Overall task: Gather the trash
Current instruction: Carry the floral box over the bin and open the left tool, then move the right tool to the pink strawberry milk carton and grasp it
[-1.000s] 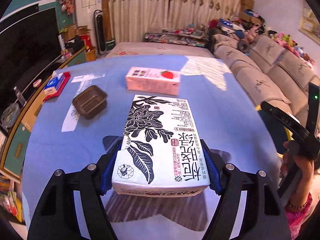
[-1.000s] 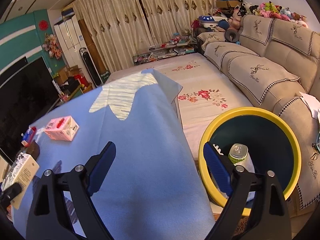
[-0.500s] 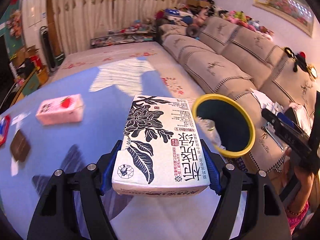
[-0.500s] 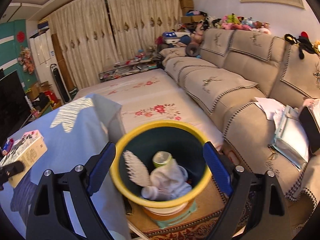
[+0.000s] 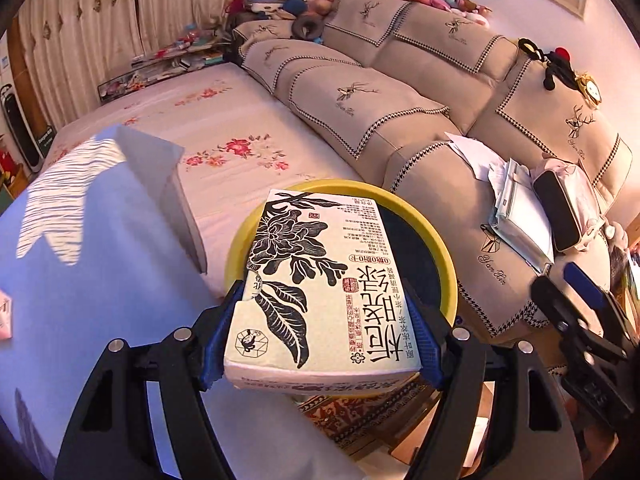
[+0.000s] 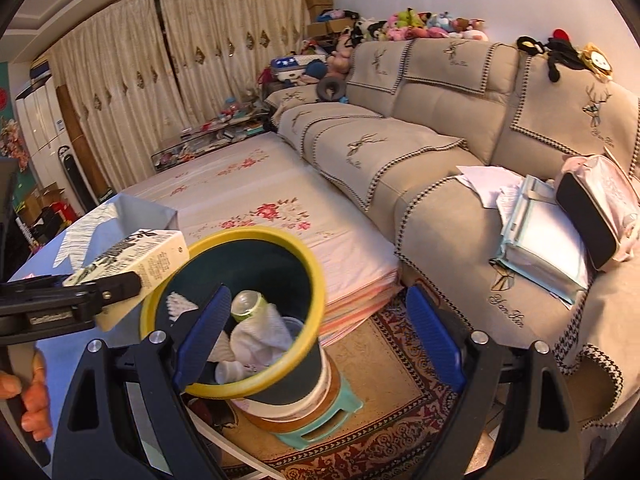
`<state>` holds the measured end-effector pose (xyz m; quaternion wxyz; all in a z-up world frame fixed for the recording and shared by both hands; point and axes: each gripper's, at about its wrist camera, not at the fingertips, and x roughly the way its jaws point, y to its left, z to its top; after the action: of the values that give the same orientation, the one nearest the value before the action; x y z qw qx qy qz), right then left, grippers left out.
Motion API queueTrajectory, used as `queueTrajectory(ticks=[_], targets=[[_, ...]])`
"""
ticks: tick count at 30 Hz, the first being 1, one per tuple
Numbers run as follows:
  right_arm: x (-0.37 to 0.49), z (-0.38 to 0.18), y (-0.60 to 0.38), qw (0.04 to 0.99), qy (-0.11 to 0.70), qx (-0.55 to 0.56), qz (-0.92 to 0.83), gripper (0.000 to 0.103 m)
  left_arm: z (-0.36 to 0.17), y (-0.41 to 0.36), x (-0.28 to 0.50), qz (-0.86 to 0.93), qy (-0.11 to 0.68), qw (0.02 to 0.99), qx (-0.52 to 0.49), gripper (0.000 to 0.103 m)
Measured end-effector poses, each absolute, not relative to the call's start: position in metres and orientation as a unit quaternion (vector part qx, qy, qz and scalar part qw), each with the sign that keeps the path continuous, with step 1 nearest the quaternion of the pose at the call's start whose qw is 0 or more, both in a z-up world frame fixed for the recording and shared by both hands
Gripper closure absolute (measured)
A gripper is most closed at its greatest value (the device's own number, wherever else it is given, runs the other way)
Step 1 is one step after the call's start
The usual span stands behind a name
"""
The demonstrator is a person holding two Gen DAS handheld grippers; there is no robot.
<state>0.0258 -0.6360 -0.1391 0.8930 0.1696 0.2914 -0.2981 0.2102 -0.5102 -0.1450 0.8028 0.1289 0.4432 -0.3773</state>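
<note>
Left jaws (image 5: 322,336): squeezing the white flowered paper carton (image 5: 320,280).
Right jaws (image 6: 316,332): wide open, holding nothing.
Yellow-rimmed dark bin (image 6: 256,390): under the carton's far end; push further over, then let go.

From where I sat, a beige sofa (image 6: 460,120) ran along the right wall, with soft toys (image 6: 416,24) heaped on its back at the far end. On its near seat lay loose papers (image 6: 484,180), a pale folder (image 6: 548,236) and a black-sided pouch (image 6: 592,216) touching it. A floral mat (image 6: 256,196) covered the floor beside the sofa. Cream curtains (image 6: 152,76) hung at the far wall.
</note>
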Motion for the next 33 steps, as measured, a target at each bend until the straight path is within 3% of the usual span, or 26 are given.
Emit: queueTrajectory(ticks=[2,4,9,20,33], targets=[[0.019,-0.136,-0.640,0.891,0.286,0.172,-0.306,0.018,-0.155,-0.522,0.217,-0.377,0.451,0.800,0.122,0.028],[0.014,-0.133,-0.643,0.890,0.282,0.173,-0.312,0.018,-0.163,-0.527,0.223,-0.375,0.454,0.799,0.121,0.019],[0.013,-0.130,-0.639,0.892,0.283,0.172,-0.307,0.018,-0.152,-0.505,0.223,-0.384,0.442,0.805,0.093,0.018],[0.062,-0.136,-0.589,0.907,0.317,0.151,-0.231,0.018,-0.082,-0.296,0.204,-0.307,0.324,0.894,0.037,0.008],[0.189,-0.107,-0.456,0.933,0.347,0.086,-0.043,0.018,-0.104,-0.025,0.223,-0.034,0.252,0.967,0.010,0.006]])
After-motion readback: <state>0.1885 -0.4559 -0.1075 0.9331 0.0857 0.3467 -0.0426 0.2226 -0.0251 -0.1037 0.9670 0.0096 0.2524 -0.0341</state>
